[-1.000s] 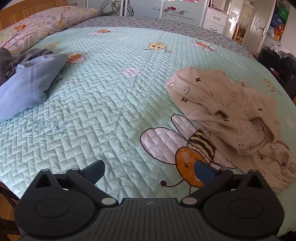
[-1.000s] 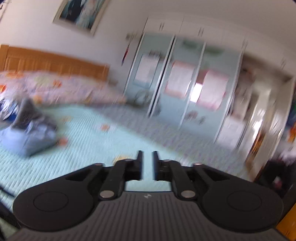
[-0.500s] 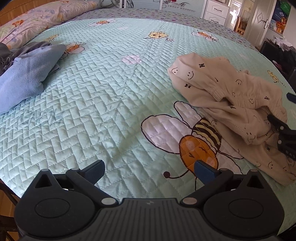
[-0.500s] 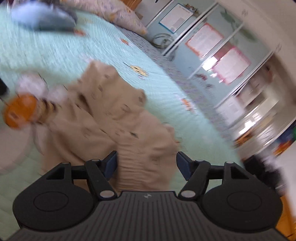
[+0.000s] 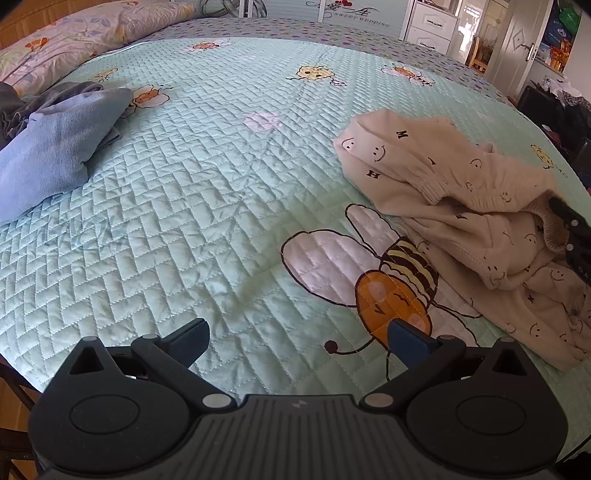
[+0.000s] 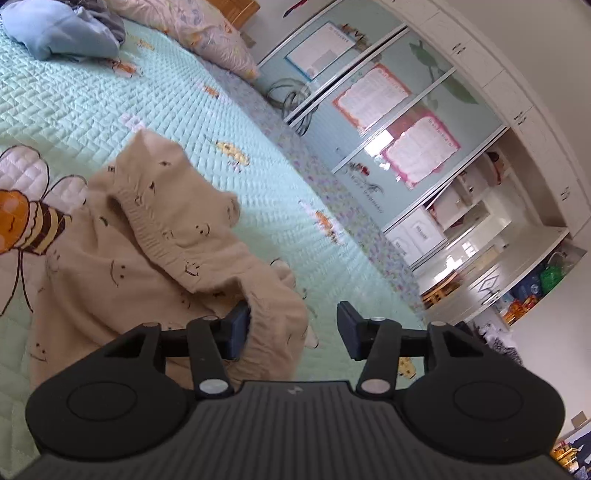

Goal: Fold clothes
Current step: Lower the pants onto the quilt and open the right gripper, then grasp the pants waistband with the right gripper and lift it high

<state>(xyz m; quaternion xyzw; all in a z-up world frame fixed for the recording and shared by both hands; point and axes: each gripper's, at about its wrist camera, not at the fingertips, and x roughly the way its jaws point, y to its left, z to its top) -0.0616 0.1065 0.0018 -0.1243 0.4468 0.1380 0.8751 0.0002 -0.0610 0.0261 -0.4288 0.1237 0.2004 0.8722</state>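
A crumpled beige garment with smiley faces [image 5: 461,206] lies on the right side of a mint quilted bedspread [image 5: 207,192]. It also fills the lower left of the right wrist view [image 6: 155,258]. My left gripper [image 5: 297,338] is open and empty, low over the bed's near edge beside a printed bee [image 5: 391,288]. My right gripper [image 6: 291,325] is open, with a ribbed edge of the beige garment between its jaws. It shows in the left wrist view [image 5: 569,240] at the garment's right end.
A blue garment [image 5: 55,147] on grey clothes lies at the far left of the bed, also in the right wrist view [image 6: 55,29]. Floral pillows [image 5: 85,40] lie at the headboard. A wardrobe with sliding doors [image 6: 388,110] and drawers stands beyond the bed.
My right gripper swung down from facing the wardrobe, opened, and moved onto the beige garment's edge. My left gripper stayed open and dipped slightly toward the bed.
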